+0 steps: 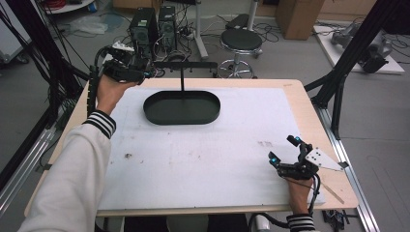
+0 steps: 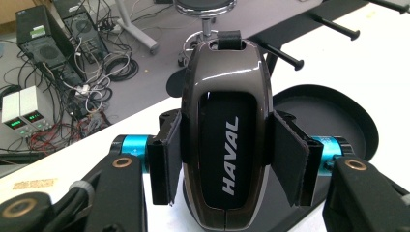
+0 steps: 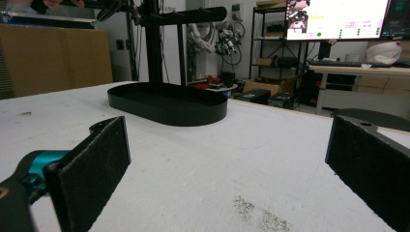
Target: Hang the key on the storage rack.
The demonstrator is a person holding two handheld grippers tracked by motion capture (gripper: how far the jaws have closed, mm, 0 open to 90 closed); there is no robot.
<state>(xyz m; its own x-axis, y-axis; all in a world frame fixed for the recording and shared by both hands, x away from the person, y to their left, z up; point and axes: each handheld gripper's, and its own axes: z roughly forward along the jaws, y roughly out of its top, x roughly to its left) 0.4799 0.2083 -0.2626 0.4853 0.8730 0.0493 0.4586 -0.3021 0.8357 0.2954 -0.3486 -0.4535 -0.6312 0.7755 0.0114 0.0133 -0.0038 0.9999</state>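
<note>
- a dark glossy car key fob (image 2: 225,140) lettered "haval" is gripped by the left tongs (image 2: 227,164), the two black pads pressed against its long sides.
- in the left gripper view the fob's long axis is seen running away from the camera, along the line of the jaws, with the strap loop (image 2: 227,41) at the far end.
- in the high view the left tongs (image 1: 129,67) are held raised at the far left corner of the tabletop (image 1: 300,104), just left of the black stand (image 1: 183,65) with its crossbar.
- the pegs (image 2: 287,55) of that crossbar are seen just beyond and to the right of the fob's loop end, with the oval black tray (image 1: 182,107) below them; the fob is carried in the air, touching neither.
- the coming move is judged to turn on this: the loop end is already pointed toward the bar, so a short carry rightward and forward would be needed to bring loop and peg into line.
- the left hand is much the nearer to the stand; the right tongs (image 1: 286,151) are rested near the right front edge of the tabletop, well apart from tray and stand.
- the right tongs (image 3: 227,169) are seen wide open, with nothing between the pads and the tray (image 3: 169,108) farther off ahead.
</note>
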